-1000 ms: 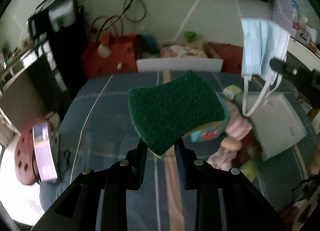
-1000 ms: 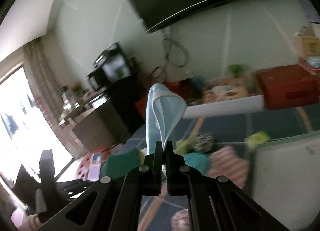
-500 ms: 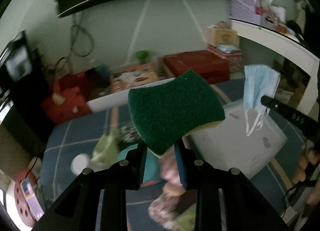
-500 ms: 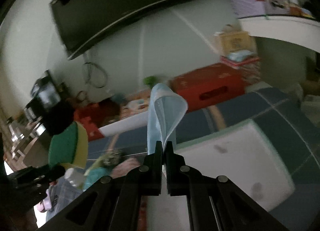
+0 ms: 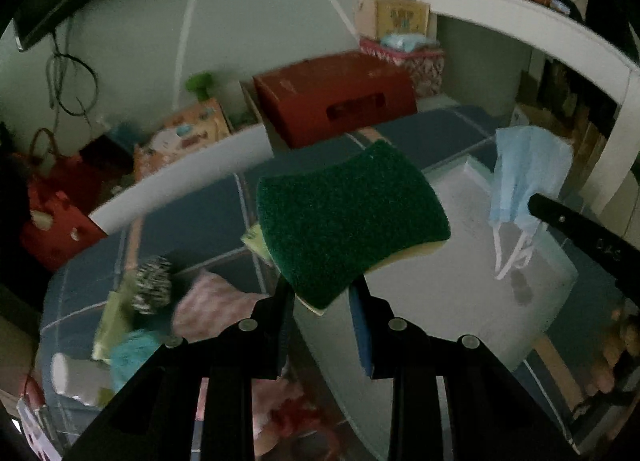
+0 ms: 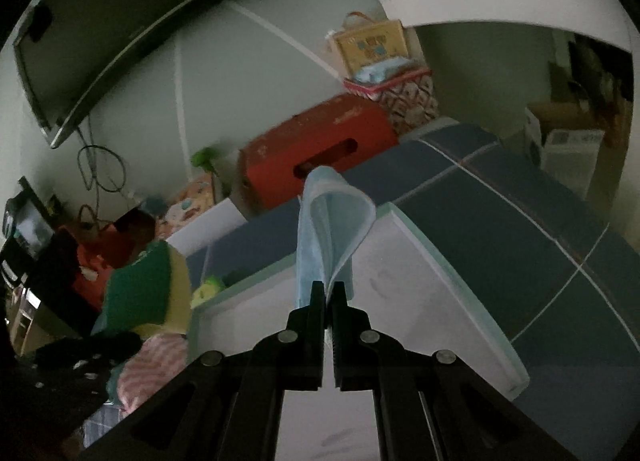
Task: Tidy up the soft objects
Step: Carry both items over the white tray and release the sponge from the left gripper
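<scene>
My left gripper (image 5: 322, 295) is shut on a green and yellow sponge (image 5: 352, 221) and holds it in the air at the left edge of a white tray (image 5: 452, 293). The sponge also shows in the right wrist view (image 6: 146, 289). My right gripper (image 6: 328, 293) is shut on a light blue face mask (image 6: 330, 233) and holds it above the same tray (image 6: 404, 297). The mask hangs at the right in the left wrist view (image 5: 524, 189), its ear loops dangling over the tray.
The tray lies on a blue checked cloth (image 6: 520, 213). Left of the tray are a steel scourer (image 5: 152, 285), a pink cloth (image 5: 212, 305), a teal cloth (image 5: 132, 353) and a yellow-green cloth (image 5: 110, 321). A red box (image 5: 332, 97) stands behind.
Both grippers have swung to the right with their loads. They went from over the pile of soft things to over the white tray. The grips have not changed.
</scene>
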Motion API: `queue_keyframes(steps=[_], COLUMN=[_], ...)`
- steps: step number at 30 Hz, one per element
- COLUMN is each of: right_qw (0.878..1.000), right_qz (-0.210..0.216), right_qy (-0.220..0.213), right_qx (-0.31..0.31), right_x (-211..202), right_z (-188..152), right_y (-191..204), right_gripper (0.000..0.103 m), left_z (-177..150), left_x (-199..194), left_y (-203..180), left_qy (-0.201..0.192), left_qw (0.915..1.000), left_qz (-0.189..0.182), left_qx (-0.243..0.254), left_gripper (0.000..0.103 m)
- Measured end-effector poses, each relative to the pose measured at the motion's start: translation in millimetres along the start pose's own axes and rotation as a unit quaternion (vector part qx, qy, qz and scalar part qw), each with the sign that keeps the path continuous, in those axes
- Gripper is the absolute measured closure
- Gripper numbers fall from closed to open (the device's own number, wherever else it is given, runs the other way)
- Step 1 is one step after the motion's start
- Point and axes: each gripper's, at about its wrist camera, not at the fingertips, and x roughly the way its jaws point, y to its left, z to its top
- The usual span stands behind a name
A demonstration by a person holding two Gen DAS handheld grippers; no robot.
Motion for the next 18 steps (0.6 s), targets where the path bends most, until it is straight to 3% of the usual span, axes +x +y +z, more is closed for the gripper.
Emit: queue_keyframes(steps=[7, 15, 17, 18], right_qw=[0.999, 0.998, 0.998, 0.997], right_qz=[-0.008, -0.027, -0.038, -0.045], right_qy=[0.036, 0.06, 0.059, 0.058], right_qx=[0.027, 0.006, -0.005, -0.011], right_x=[24, 31, 28, 27], right_z=[-3, -3, -1, -1], right_y=[-13, -4, 0, 2], right_gripper=[0.099, 0.096, 0.096, 0.096], left_z=[1, -1, -2, -3], left_x=[59, 78, 76, 74], left_y=[-12, -27, -27, -26], left_qy=[0.041, 0.053, 0.054, 0.053], left_qw=[0.9984, 0.9967, 0.9965, 0.9966], left_qz=[-0.021, -0.044, -0.043, -0.04], left_qx=[-0.032, -0.043, -0.047, -0.049], left_gripper=[0.074, 0.071, 0.066, 0.057])
